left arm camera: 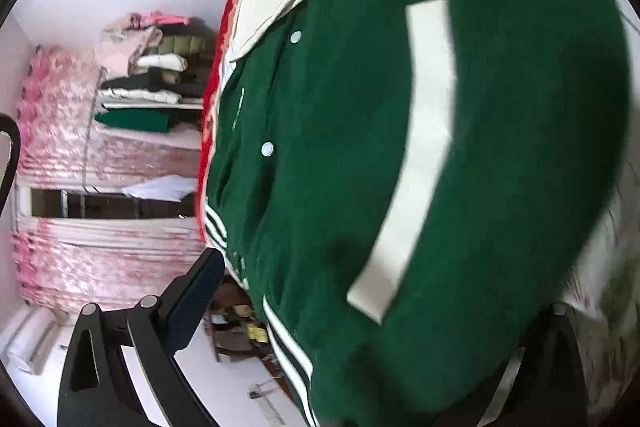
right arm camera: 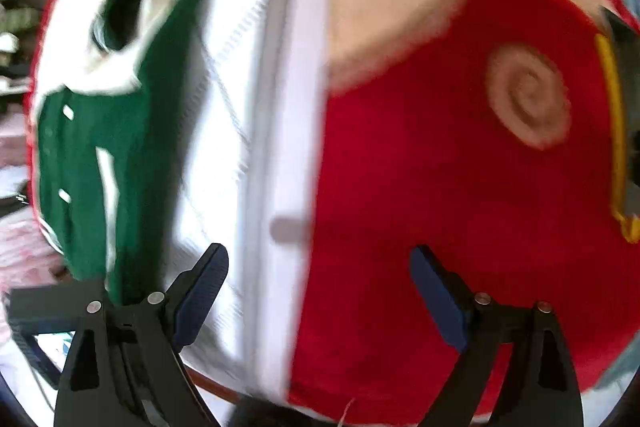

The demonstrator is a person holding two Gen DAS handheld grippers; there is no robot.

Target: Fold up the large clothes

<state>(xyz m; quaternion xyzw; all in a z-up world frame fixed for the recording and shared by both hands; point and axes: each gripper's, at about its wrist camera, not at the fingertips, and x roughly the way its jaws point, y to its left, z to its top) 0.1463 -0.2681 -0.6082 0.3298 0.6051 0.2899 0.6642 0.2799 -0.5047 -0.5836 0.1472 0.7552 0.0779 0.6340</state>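
A dark green varsity jacket (left arm camera: pixel 340 147) with cream collar, snap buttons and a cream pocket stripe fills the left wrist view. My left gripper (left arm camera: pixel 380 287) stands wide at its striped hem. The left finger's blue pad (left arm camera: pixel 196 303) is clear of the cloth, and the right finger (left arm camera: pixel 560 347) is mostly covered by the fabric. The right wrist view shows the same jacket (right arm camera: pixel 80 167) at the left, with its white quilted lining (right arm camera: pixel 224 107) beside it. My right gripper (right arm camera: pixel 316 259) hangs open above the lining's edge and the red blanket (right arm camera: pixel 440 207), with nothing between its pads.
The red blanket with a beige swirl (right arm camera: pixel 528 95) lies under the jacket. A stack of folded clothes (left arm camera: pixel 152 83) sits on pink patterned fabric (left arm camera: pixel 60 147) beyond the left side. A black box-like object (right arm camera: pixel 40 311) is near the right gripper's left finger.
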